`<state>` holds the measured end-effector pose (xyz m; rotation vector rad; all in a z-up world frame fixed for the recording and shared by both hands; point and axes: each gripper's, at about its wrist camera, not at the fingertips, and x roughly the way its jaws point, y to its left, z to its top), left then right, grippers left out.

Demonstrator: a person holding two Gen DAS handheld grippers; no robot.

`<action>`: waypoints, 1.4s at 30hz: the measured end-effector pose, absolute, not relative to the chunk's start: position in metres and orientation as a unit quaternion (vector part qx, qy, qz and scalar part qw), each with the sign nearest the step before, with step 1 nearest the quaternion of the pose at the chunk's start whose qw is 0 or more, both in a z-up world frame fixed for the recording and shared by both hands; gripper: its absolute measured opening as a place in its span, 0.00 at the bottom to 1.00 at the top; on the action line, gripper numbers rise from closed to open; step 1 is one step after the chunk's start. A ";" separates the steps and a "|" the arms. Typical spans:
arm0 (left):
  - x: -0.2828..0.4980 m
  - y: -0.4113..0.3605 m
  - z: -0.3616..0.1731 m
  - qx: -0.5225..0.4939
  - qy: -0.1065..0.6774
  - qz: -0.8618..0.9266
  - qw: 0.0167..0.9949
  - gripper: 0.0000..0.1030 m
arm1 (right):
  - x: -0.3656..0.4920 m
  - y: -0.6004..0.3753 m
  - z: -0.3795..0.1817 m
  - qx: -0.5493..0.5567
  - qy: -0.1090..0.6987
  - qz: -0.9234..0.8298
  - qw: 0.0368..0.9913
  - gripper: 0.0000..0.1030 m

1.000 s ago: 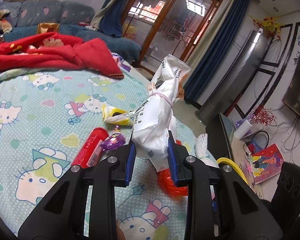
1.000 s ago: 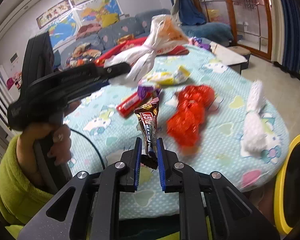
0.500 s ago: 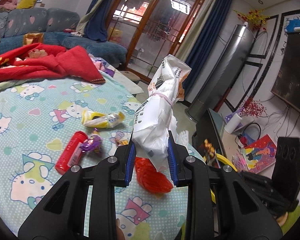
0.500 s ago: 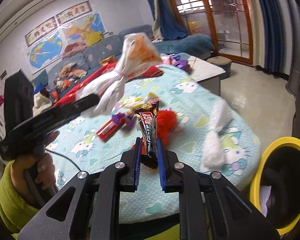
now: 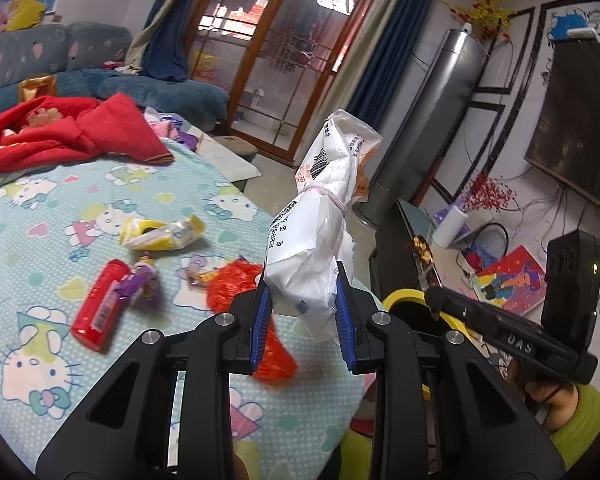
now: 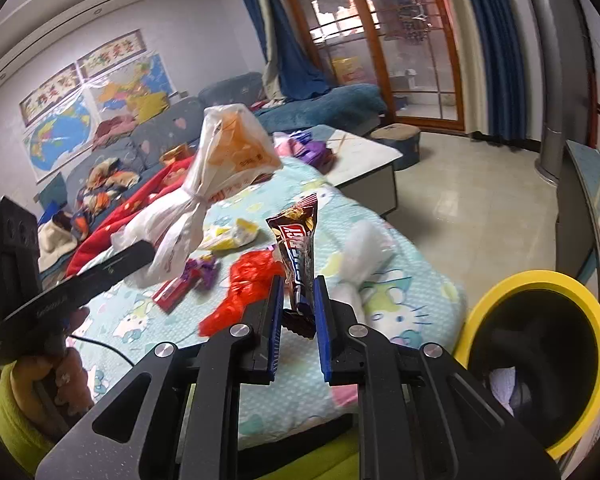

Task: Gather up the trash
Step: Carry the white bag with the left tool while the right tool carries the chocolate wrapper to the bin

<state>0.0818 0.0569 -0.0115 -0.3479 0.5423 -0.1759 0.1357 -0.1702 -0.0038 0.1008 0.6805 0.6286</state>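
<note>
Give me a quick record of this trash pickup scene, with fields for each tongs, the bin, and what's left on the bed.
left tongs: shut on tied white plastic bag
right tongs: shut on brown snack wrapper
bin: yellow-rimmed black bin, beside bed
left on bed: red crumpled plastic, red tube, yellow wrapper, purple wrapper, white wad

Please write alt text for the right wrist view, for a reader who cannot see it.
The right tongs grip a brown wrapper above a bed strewn with trash; a yellow bin stands right.
</note>
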 end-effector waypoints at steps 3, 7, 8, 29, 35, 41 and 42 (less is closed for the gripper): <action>0.085 0.045 -0.013 -0.161 0.271 -0.097 0.944 0.21 | 0.140 -0.184 -0.003 0.056 0.324 0.285 0.900 0.15; 0.090 0.032 -0.018 -0.151 0.279 -0.108 0.942 0.21 | 0.144 -0.201 -0.003 0.067 0.320 0.262 0.908 0.15; 0.091 0.028 -0.019 -0.148 0.282 -0.113 0.941 0.21 | 0.145 -0.206 -0.004 0.070 0.318 0.255 0.910 0.15; 0.111 -0.056 -0.040 -0.071 0.330 -0.165 0.927 0.21 | 0.166 -0.310 -0.027 0.132 0.310 0.120 0.934 0.15; 0.119 -0.085 -0.054 -0.047 0.351 -0.187 0.916 0.21 | 0.172 -0.343 -0.038 0.149 0.314 0.086 0.934 0.15; 0.125 -0.115 -0.071 -0.014 0.370 -0.214 0.904 0.21 | 0.176 -0.367 -0.050 0.160 0.324 0.059 0.931 0.15; 0.126 -0.120 -0.074 -0.008 0.374 -0.217 0.901 0.21 | 0.176 -0.370 -0.052 0.162 0.326 0.056 0.930 0.15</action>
